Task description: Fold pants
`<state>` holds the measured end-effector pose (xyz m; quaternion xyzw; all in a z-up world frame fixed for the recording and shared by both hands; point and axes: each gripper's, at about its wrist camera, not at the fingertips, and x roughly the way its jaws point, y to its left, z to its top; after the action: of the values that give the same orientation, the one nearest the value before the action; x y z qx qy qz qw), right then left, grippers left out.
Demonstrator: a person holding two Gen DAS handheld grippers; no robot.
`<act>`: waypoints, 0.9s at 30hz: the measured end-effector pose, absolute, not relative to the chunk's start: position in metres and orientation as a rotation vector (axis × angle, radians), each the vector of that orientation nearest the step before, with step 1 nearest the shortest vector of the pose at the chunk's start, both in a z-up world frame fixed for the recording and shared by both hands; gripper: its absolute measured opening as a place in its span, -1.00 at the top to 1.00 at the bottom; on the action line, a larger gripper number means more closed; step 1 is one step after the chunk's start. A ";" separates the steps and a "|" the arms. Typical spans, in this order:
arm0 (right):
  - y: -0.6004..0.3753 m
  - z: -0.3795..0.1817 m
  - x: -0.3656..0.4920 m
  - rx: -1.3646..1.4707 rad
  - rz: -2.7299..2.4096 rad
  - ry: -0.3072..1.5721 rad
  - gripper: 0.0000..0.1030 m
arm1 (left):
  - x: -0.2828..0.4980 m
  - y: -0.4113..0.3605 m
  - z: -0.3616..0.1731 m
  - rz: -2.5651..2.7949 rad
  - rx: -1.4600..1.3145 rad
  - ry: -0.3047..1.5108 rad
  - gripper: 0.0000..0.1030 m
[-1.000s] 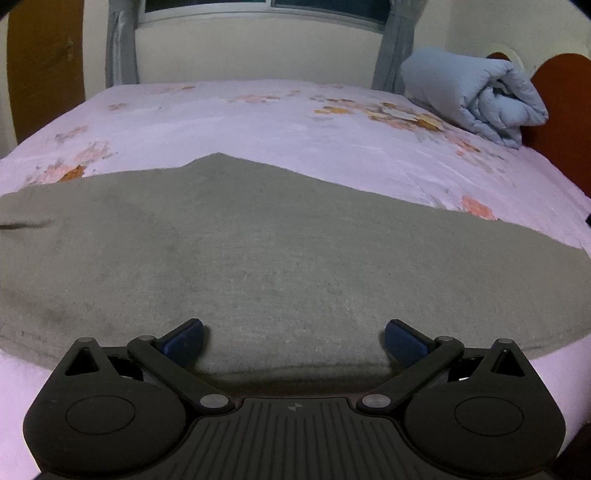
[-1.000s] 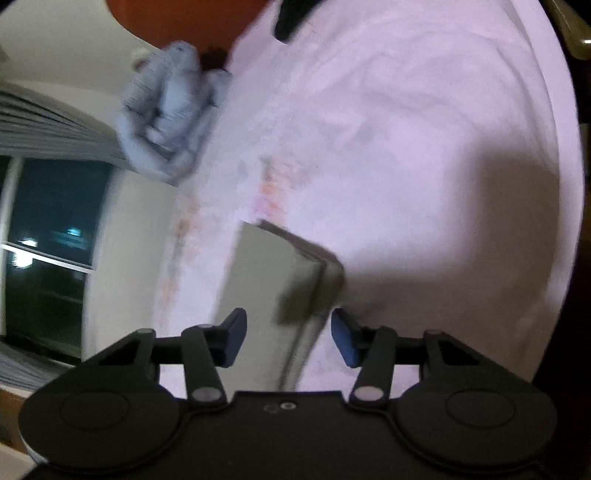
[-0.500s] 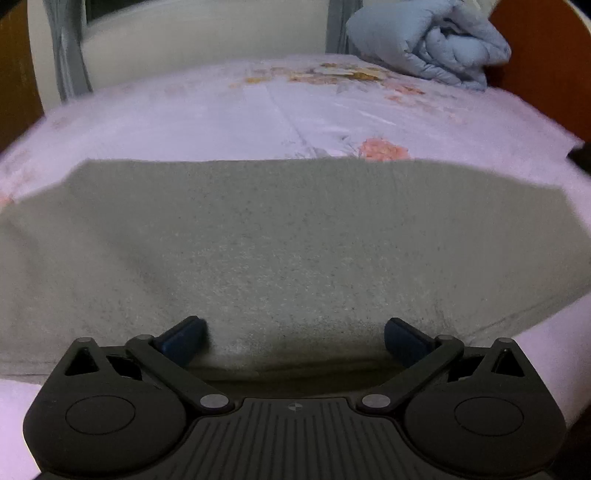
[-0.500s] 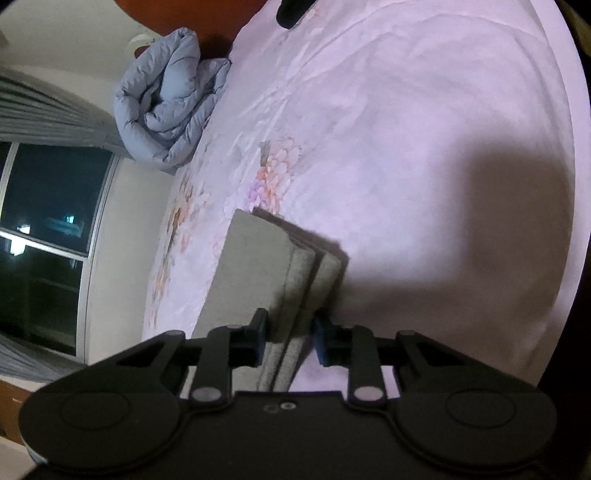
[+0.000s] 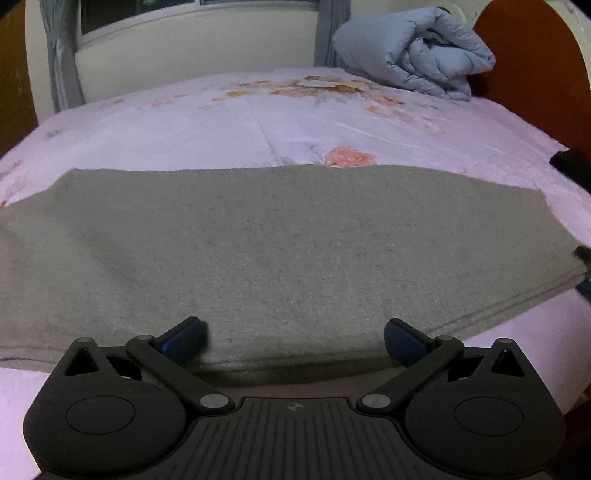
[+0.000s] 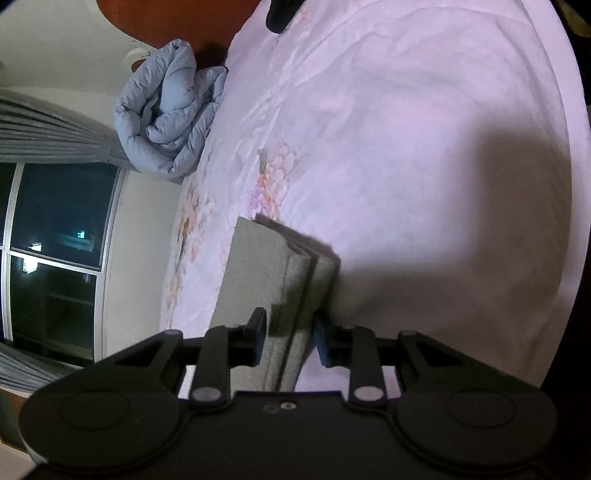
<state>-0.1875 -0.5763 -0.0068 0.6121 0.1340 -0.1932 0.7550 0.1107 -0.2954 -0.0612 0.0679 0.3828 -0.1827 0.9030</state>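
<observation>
Grey-green pants (image 5: 280, 243) lie folded flat on the pink floral bed sheet (image 5: 295, 122), spread wide across the left wrist view. My left gripper (image 5: 295, 338) is open, its blue fingertips resting over the near edge of the pants. In the right wrist view the pants (image 6: 266, 269) show as a stack of several layers seen end-on. My right gripper (image 6: 290, 338) is shut on the layered end of the pants, one finger on each side. Its tip (image 5: 583, 269) peeks in at the right edge of the left wrist view.
A rolled light blue duvet (image 5: 417, 51) lies at the head of the bed beside a brown headboard (image 5: 532, 62). A dark object (image 6: 280, 11) lies on the sheet near the headboard. A window with grey curtains (image 6: 51, 236) is beyond the bed.
My right gripper closed onto the layered end of the pants. The left wrist view shifted right along the pants, whose far edge now lies straight; the left gripper stayed open.
</observation>
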 end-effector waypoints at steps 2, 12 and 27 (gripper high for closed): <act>-0.577 -0.007 -0.189 1.338 -0.437 0.281 0.60 | 0.111 -0.295 -0.062 -0.382 0.143 0.792 -1.00; -0.575 0.007 -0.179 1.206 -0.480 0.327 0.78 | 0.108 -0.301 -0.066 -0.367 0.163 0.787 -1.00; -0.457 0.135 -0.101 0.729 -0.197 0.315 0.82 | 0.143 -0.075 -0.011 -0.053 0.019 0.680 -1.00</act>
<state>-0.1009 -0.4568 0.1347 0.3546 0.1530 -0.0959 0.9174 0.1433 -0.0745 -0.0107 0.0094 0.3334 -0.0261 0.9424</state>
